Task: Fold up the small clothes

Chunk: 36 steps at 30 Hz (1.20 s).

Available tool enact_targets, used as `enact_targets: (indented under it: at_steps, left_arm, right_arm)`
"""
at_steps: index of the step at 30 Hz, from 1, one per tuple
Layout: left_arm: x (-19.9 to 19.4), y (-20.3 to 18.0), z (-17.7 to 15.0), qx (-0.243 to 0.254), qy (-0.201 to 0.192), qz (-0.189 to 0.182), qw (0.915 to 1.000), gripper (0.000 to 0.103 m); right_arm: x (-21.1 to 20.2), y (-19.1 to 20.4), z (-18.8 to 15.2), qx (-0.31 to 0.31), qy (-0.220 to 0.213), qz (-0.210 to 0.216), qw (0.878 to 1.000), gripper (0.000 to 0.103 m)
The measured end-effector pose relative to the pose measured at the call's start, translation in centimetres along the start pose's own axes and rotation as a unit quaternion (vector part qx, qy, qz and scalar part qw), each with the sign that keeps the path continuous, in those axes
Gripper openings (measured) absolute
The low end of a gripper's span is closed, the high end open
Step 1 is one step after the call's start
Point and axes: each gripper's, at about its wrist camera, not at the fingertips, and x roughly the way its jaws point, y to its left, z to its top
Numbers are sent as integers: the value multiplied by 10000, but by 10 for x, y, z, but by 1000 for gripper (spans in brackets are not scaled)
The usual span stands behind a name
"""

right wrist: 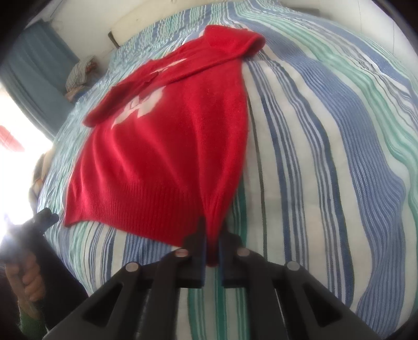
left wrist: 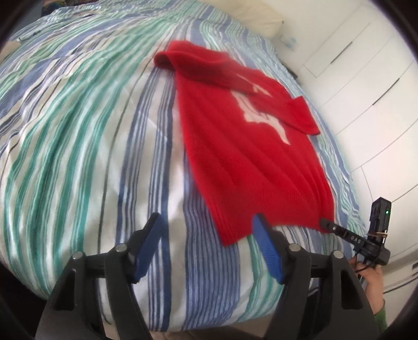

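A red knitted sweater with a white motif lies flat on the striped bed, both sleeves folded across its chest. In the left wrist view my left gripper stands open at the near hem. The hem's left corner lies between the blue pads, close to the right one, and is not pinched. My right gripper is shut on the other hem corner of the sweater, and red cloth bunches between its jaws. That gripper also shows at the right edge of the left wrist view.
The striped blue, green and white duvet covers the whole bed. A white wardrobe stands beside the bed and a pillow lies at its head. A blue curtain and a small heap of clothes sit beyond the far edge.
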Motion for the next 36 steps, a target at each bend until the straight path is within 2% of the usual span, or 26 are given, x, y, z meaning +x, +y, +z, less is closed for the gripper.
enact_targets:
  at_steps: [2,3,4,6,10,12,15,17,20,21,22,24,26,27,29,30,31,33,36]
  left_arm:
    - [25,-10,5,52,239,120,9996,45]
    - [32,-14,6,96,272,190,9994,16]
    - [37,-18,7,120,336,162,9992,3]
    - [32,-23,5,119,297,249,9992,2]
    - [7,-17,2,300,138,745,9967,2]
    - [14,-5,-1,193,267,834,9960,2]
    - [30,-8,-7,309,279,1057,9935,2]
    - [30,-16,-8,480,194,1255,9907,2]
    - [25,-22,-8,725,140,1412,9872,12]
    - [19,-22,-8,761,128,1437,9866,24]
    - [9,-20,-7,759,51,1524,9854,50]
    - [-18,-15,-3,681,-392,1832,9799,77]
    - [-40,-7,6,600,-891,2064,9726,80]
    - [-45,-3,14,540,-1072,2100,9703,81]
    - [-45,7,29,357,-1364,2046,9686,81]
    - [-43,14,35,242,-1477,2024,9678,81]
    - [-38,19,39,153,-1567,2037,9663,81]
    - [-31,29,37,99,-1680,2135,9623,81]
    - [-22,32,25,277,-1658,2479,9541,81]
  right_arm:
    - [-2,1,0,-5,-42,19,10000,7]
    - [-3,2,0,-1,-65,52,10000,7]
    - [-4,2,0,-6,-90,94,9999,7]
    - [-5,4,2,-45,-89,135,9999,7]
    - [-22,12,8,-123,-95,50,9999,7]
    - [-27,13,8,-138,-48,-48,9999,7]
    - [2,9,1,-106,274,-228,9993,7]
    - [13,12,-3,-224,190,-358,9989,7]
    - [2,15,-1,-266,122,-287,9992,14]
    - [-1,13,1,-296,227,-224,9991,28]
    - [-8,10,2,-326,342,-204,9987,42]
    - [-30,6,8,-568,307,-513,9966,45]
    - [-56,8,24,-1128,38,-1078,9877,45]
    - [-68,13,36,-1448,-146,-1374,9798,49]
    - [-78,31,66,-2153,-543,-1759,9590,62]
    - [-75,43,81,-2545,-709,-1821,9471,73]
    - [-66,57,95,-2958,-806,-1802,9346,77]
    - [-34,87,121,-3628,-835,-1557,9149,77]
    - [33,132,149,-4221,-576,-1061,8985,74]
